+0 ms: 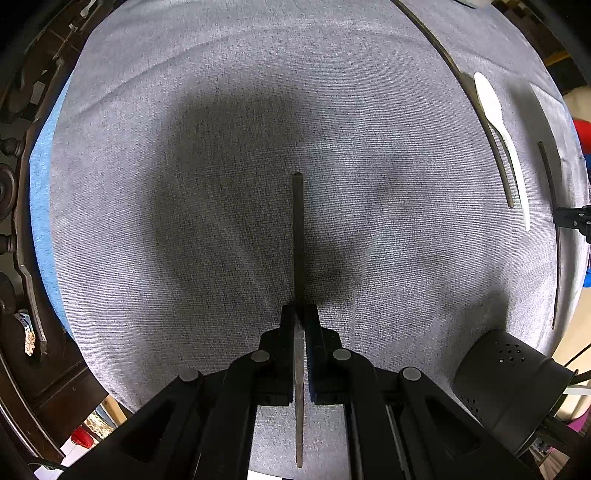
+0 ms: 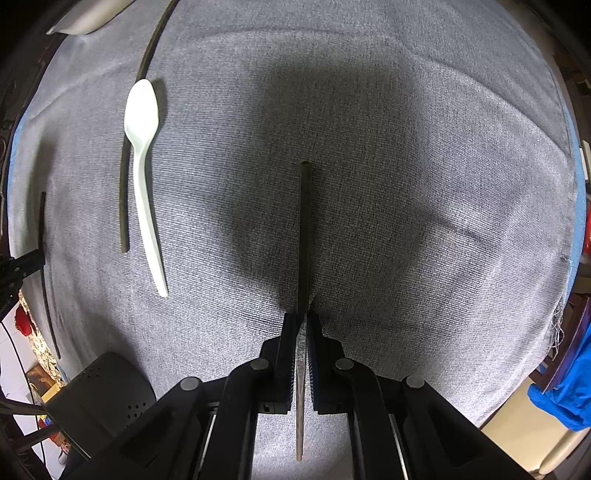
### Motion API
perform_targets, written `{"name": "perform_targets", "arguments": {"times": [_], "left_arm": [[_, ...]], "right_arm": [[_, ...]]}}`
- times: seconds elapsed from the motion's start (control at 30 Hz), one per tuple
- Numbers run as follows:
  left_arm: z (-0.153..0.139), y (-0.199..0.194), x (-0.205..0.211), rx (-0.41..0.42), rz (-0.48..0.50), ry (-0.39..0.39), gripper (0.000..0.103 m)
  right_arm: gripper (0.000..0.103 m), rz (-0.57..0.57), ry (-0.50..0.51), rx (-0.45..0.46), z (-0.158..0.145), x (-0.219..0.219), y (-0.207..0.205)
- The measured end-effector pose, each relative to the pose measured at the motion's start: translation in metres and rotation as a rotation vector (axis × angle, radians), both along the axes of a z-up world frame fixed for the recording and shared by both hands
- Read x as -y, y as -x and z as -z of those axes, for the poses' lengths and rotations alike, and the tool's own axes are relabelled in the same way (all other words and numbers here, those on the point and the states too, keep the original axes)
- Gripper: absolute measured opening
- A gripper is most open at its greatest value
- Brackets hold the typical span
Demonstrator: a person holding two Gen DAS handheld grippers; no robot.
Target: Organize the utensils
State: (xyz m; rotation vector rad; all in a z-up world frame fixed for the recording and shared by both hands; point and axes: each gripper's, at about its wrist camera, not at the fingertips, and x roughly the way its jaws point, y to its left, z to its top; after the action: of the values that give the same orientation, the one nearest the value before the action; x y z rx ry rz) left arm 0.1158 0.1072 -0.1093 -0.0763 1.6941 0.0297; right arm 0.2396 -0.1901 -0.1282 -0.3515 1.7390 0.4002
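My left gripper is shut on a dark chopstick that sticks out forward over the grey cloth. My right gripper is shut on another dark chopstick, also pointing forward above the cloth. A white plastic spoon lies on the cloth to the left in the right wrist view, with a third dark chopstick beside it. The spoon and that chopstick show at the right in the left wrist view. A black perforated utensil holder lies on its side at the lower right; it also shows in the right wrist view.
The grey cloth covers a round table with a blue layer under it at the edges. Dark carved wooden furniture stands at the left. A white dish sits at the far edge. Blue fabric hangs at the right.
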Motion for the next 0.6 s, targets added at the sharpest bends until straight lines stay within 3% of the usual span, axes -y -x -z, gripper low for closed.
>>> {"name": "perform_targets", "arguments": {"times": [0.6], "left_arm": [[-0.0005,0.0017,-0.0024,0.003,-0.001,-0.002,0.006]], "right_arm": [[0.008,-0.007,0.003,0.003,-0.0021,-0.0002,0.0013]]}}
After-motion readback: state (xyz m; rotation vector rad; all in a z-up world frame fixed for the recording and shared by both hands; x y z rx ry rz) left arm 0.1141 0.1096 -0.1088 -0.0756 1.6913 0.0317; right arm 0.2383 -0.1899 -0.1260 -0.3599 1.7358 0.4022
